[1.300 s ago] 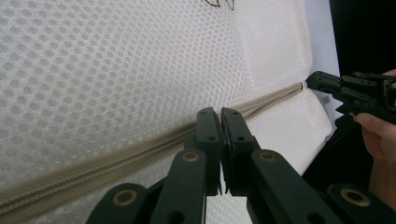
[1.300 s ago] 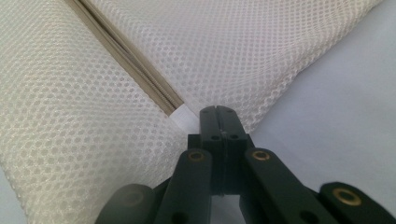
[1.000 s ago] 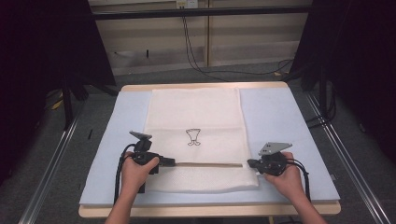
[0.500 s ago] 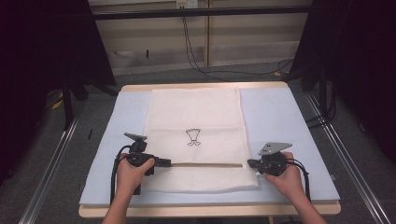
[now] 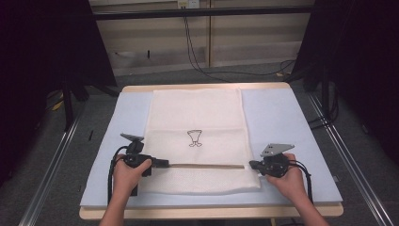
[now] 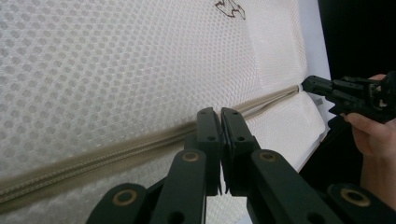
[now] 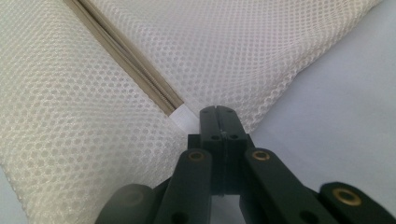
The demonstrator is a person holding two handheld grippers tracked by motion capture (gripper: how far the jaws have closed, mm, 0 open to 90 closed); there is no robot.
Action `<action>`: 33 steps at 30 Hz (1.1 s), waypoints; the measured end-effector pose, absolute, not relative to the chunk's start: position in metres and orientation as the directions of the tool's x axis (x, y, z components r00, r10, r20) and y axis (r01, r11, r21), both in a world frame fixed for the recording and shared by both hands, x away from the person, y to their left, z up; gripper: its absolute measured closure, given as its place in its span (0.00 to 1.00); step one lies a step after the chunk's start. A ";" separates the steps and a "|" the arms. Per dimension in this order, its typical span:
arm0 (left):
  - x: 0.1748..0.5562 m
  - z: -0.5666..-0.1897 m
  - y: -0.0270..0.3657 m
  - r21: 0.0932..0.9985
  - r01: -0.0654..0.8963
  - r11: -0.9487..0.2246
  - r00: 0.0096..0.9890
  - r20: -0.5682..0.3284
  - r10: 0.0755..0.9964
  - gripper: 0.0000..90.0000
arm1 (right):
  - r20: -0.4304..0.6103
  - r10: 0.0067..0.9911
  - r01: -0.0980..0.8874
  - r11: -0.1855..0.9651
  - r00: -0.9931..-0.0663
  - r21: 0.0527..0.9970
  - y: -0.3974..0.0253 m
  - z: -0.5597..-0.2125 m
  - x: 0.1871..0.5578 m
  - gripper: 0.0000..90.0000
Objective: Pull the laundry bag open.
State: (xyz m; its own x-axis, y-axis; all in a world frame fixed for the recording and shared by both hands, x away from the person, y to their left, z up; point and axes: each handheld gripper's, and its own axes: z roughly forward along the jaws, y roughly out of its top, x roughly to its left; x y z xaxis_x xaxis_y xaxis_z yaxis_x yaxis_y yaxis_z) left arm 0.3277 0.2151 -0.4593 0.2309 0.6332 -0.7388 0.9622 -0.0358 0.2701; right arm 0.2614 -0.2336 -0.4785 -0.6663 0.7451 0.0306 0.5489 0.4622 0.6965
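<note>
Left gripper [image 6: 220,112]: jaws pressed together, tips on the zipper [image 6: 116,156] line of the mesh bag [image 6: 116,70]; whether a pull tab or fabric sits between them, cannot tell. Seen from above at the zipper's left end [image 5: 162,164], held by the left hand [image 5: 126,173].

Right gripper [image 7: 219,111]: jaws together as well, tips at the zipper's opposite end [image 7: 123,53], just beside a small white tab [image 7: 183,117] at the bag edge; grip on the tab or the hem not resolvable. From above, at the zipper's right end [image 5: 254,165], right hand [image 5: 287,176] behind it.

Mesh bag [image 5: 197,136]: flat on the blue mat [image 5: 291,122] covering the table [image 5: 207,212], roughly centred. Long axis away from the person, toward the far table edge. Zipper [image 5: 207,165] crosswise to that axis, near the bag's near end, with a short strip of mesh nearer than the zipper. Small dark printed motif [image 5: 195,138] just beyond the zipper, its top pointing to the far edge.

Handling, judged: very light, soft open-weave mesh, no stiffness; likely to bunch, stretch and lift with any pull rather than slide as one piece. Zipper tape the firmest part, so best hold at the zipper ends or hem, not mid-mesh. Holding one end while drawing the slider along the zipper seems necessary, else the whole bag drags across the mat. Snag risk: jaw tips catching in the mesh holes.
</note>
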 end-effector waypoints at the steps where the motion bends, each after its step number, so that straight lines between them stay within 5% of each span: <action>1: 0.328 -0.460 0.216 0.275 0.961 -0.039 0.237 -0.736 0.634 0.97 | 0.031 0.745 0.548 0.462 -0.666 0.697 -0.234 -0.479 0.261 1.00; 33: 0.326 -0.458 0.241 0.279 0.960 -0.001 0.214 -0.736 0.642 0.97 | 0.027 0.740 0.542 0.467 -0.672 0.699 -0.234 -0.479 0.263 1.00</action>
State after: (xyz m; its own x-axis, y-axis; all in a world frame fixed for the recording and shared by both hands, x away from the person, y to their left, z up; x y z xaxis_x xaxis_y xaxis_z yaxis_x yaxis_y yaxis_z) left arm 0.3258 0.2410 -0.4583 0.2143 0.6422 -0.7360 0.9604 -0.0011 0.2787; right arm 0.2626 -0.2336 -0.4786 -0.6718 0.7402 0.0267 0.5419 0.4666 0.6990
